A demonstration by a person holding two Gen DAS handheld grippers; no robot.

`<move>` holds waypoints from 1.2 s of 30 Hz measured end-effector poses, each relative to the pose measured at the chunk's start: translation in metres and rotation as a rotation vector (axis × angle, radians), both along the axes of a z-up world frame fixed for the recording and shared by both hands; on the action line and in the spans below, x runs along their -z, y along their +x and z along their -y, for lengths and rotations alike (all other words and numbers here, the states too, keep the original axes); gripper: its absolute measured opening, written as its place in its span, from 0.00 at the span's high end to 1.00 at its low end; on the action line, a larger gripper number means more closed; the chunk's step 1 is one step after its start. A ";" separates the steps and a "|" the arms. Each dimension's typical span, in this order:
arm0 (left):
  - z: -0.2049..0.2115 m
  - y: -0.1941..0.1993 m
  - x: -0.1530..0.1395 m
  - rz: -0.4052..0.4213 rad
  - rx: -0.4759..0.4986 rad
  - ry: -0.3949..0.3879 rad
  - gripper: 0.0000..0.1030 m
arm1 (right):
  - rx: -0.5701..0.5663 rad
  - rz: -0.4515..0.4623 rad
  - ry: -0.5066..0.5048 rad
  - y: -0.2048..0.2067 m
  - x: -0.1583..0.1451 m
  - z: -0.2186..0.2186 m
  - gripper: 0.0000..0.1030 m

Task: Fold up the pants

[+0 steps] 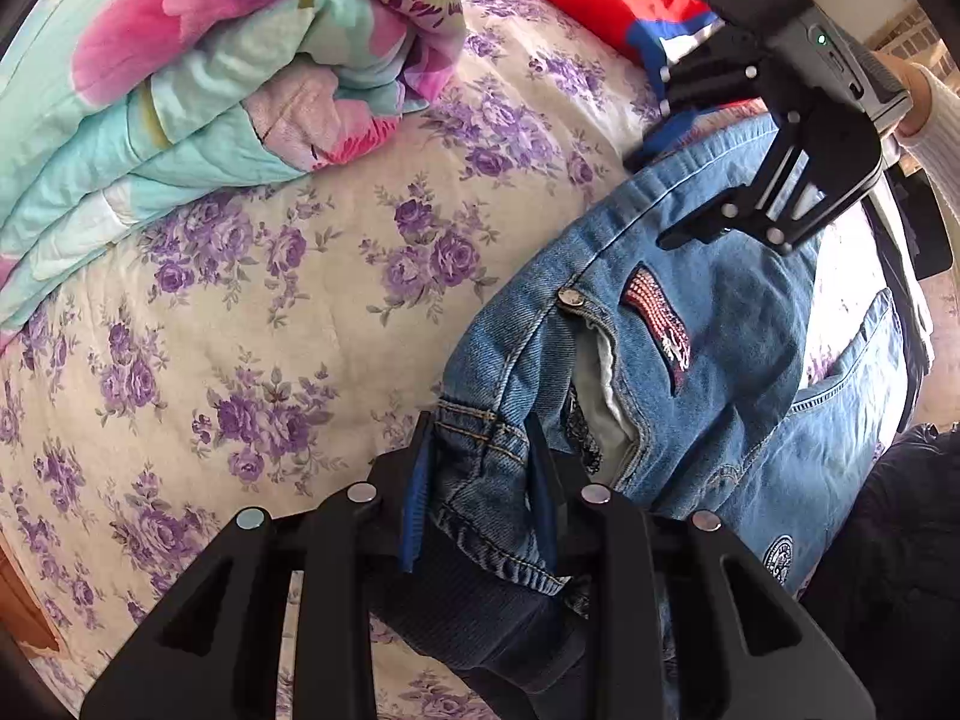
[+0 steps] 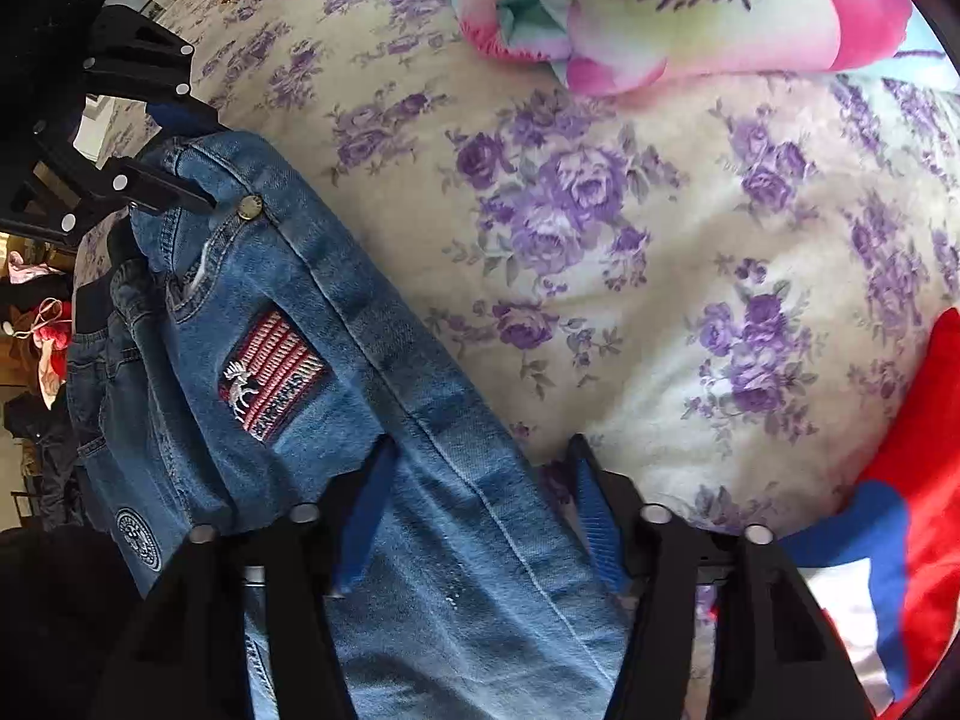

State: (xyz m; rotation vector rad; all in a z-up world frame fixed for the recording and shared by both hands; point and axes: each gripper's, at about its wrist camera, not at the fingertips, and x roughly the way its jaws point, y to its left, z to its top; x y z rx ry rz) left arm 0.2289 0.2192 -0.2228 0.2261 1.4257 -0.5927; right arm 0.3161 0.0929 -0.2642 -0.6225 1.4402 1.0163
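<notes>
Left gripper point(image 1: 480, 480) clamped on waistband of blue jeans point(image 1: 720, 324), right gripper point(image 2: 480, 516) fingers apart over a leg. Jeans on floral bedsheet point(image 1: 300, 300), quilt point(image 1: 210, 78) far left.

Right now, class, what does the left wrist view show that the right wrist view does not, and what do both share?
Only the left wrist view shows the left gripper shut on the jeans waistband, and the person's sleeve. Only the right wrist view shows the right gripper open around a leg, and a cluttered room. Both show the flag patch, floral sheet, quilt and red cloth.
</notes>
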 end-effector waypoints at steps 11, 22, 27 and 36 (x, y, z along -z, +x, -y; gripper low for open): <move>-0.001 -0.013 -0.044 0.070 0.001 -0.025 0.73 | 0.100 0.154 0.199 -0.101 -0.095 0.035 0.86; 0.002 -0.140 -0.095 0.174 -0.007 -0.014 0.73 | 0.099 0.184 0.287 -0.256 -0.133 0.056 0.87; 0.000 -0.185 -0.063 0.126 -0.021 0.035 0.73 | 0.116 0.217 0.218 -0.312 -0.104 0.037 0.87; -0.021 -0.223 -0.029 0.028 -0.112 -0.132 0.71 | 0.274 0.024 0.115 -0.316 -0.011 0.023 0.88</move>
